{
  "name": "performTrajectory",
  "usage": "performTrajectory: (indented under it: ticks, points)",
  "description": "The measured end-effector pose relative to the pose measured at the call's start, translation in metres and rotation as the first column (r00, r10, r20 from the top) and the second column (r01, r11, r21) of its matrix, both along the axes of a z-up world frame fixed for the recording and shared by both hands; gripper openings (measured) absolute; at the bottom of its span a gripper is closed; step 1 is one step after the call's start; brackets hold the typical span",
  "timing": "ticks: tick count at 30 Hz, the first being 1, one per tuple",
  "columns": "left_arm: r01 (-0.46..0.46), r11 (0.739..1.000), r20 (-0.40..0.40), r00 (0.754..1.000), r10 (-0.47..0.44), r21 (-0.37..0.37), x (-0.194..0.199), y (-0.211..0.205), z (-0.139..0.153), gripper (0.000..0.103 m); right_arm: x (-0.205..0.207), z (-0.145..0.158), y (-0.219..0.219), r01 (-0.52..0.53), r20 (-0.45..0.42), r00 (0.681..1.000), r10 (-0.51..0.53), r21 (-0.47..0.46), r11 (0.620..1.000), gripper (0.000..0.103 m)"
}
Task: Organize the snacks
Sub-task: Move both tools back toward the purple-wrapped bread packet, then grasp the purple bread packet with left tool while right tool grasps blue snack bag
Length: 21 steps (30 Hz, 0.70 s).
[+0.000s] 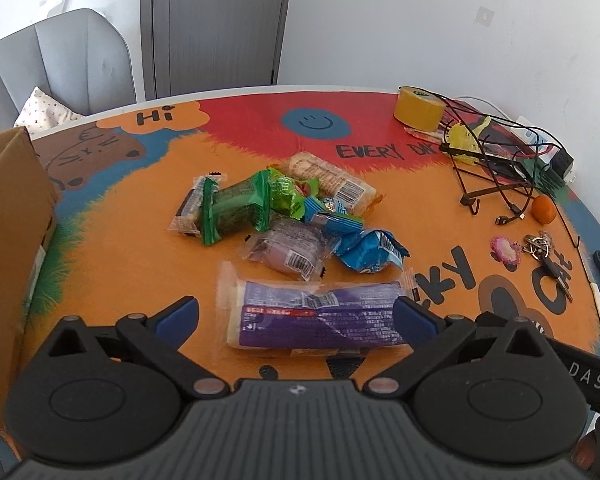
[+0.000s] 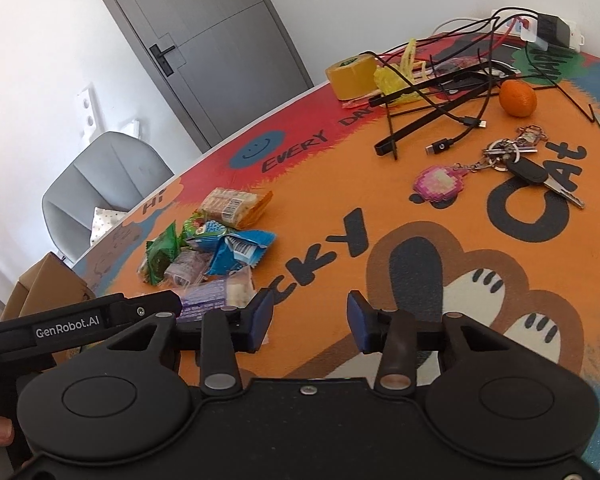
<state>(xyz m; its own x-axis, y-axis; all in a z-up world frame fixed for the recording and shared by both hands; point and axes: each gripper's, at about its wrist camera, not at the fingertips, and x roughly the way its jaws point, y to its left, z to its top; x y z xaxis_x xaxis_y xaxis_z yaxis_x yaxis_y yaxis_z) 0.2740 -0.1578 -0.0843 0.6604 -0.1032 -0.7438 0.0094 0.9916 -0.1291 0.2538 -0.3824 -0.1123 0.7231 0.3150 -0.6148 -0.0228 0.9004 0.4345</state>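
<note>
On the colourful round table mat (image 1: 140, 248), a long purple snack pack (image 1: 320, 332) lies flat between the fingers of my left gripper (image 1: 296, 314), which is open wide; the pads do not press it. Behind it sits a pile of snacks: a green pack (image 1: 236, 208), a grey-purple pack (image 1: 288, 250), blue packs (image 1: 364, 252) and a cracker pack (image 1: 332, 180). My right gripper (image 2: 310, 318) hovers to the right of the pile (image 2: 204, 248), over the mat, its jaws narrowly open with nothing between them. The purple pack (image 2: 212, 296) shows just left of it.
A cardboard box (image 1: 8, 240) stands at the table's left edge. At the back right are a yellow tape roll (image 1: 418, 108), a wire stand with cables (image 1: 492, 160), an orange (image 1: 544, 209) and keys with a pink charm (image 1: 506, 252). A grey chair (image 1: 60, 64) is behind.
</note>
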Motion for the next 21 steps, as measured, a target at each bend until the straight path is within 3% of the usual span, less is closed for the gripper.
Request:
performTrajectory:
  ticks: [17,21]
  points:
    - [0.010,0.996,0.010,1.000,-0.011,0.093,0.015,-0.029,-0.016,0.103,0.008,-0.013,-0.015,0.000,-0.026,1.000,0.000,0.024,1.000,0.043]
    - [0.016,0.997,0.003,1.000,-0.016,0.082,0.014,-0.022,-0.015,0.103,0.012,-0.014,-0.009,-0.011,-0.022,1.000,0.012,0.027,1.000,0.044]
